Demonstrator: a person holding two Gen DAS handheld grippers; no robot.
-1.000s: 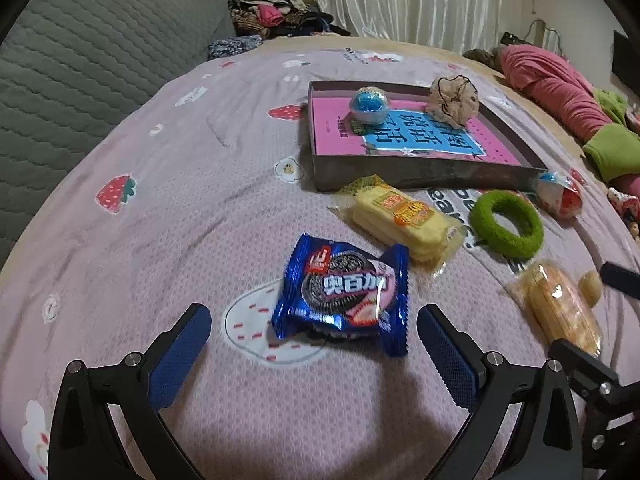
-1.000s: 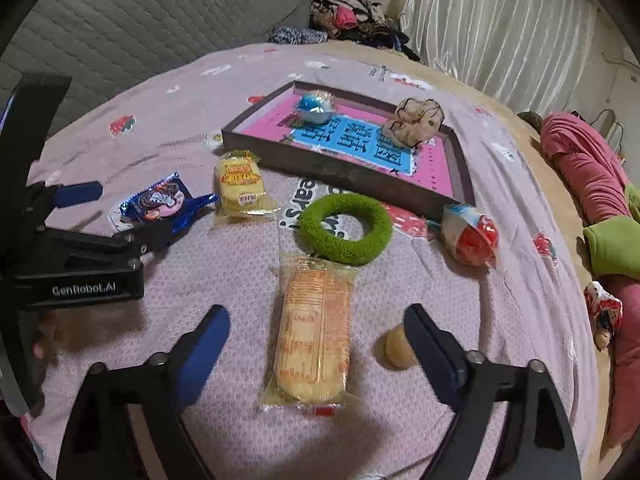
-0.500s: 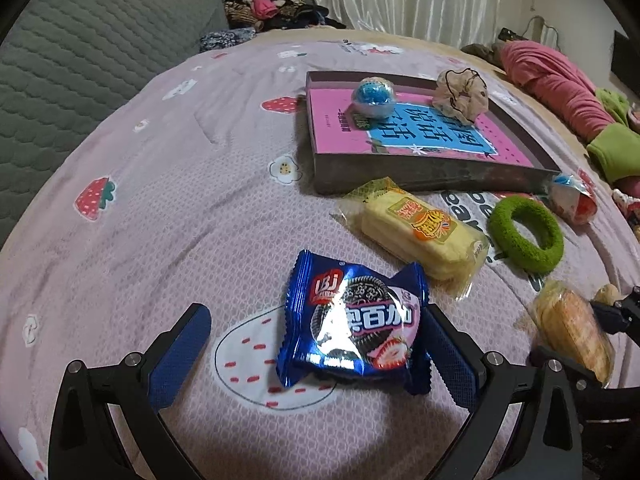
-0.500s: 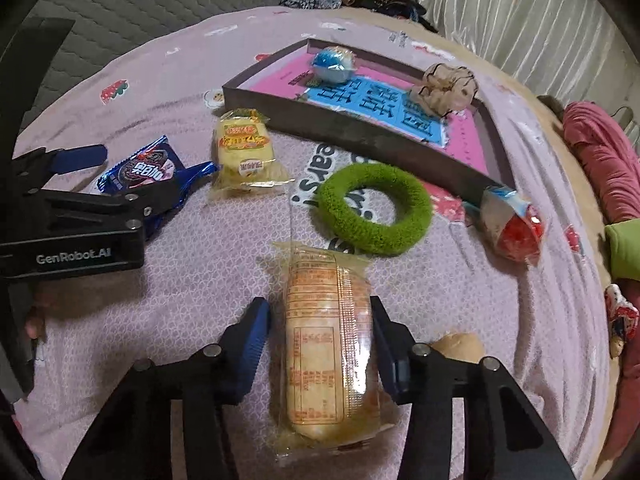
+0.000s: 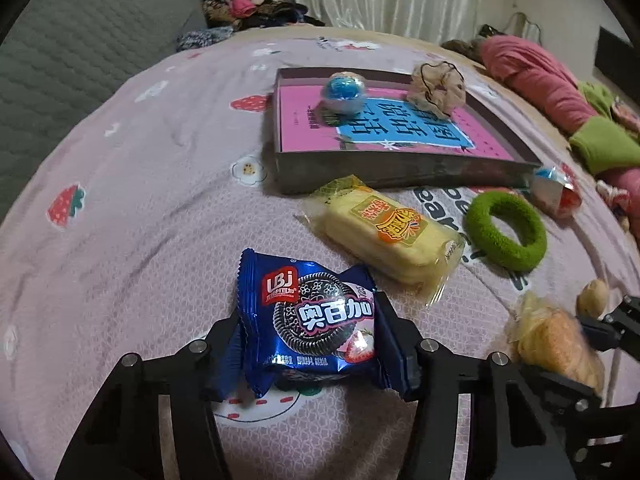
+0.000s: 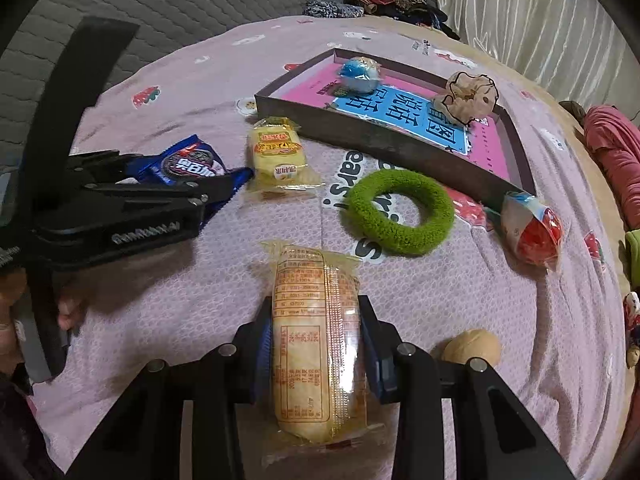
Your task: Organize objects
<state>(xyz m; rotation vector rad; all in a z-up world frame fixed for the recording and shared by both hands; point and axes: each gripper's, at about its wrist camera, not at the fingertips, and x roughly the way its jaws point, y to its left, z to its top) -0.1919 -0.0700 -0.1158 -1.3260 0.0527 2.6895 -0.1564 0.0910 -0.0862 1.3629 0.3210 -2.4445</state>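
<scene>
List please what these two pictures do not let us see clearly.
- Right wrist view: blue cookie packet, near part hidden by left gripper.
- Left wrist view: bread packet, lower part hidden by right gripper.
- Right wrist view: bread packet's small print, too small to read.
- Right wrist view: person's hand, cut by left edge.

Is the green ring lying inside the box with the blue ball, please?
No, the green ring lies on the bedspread outside the box, in front of its near wall.
</scene>
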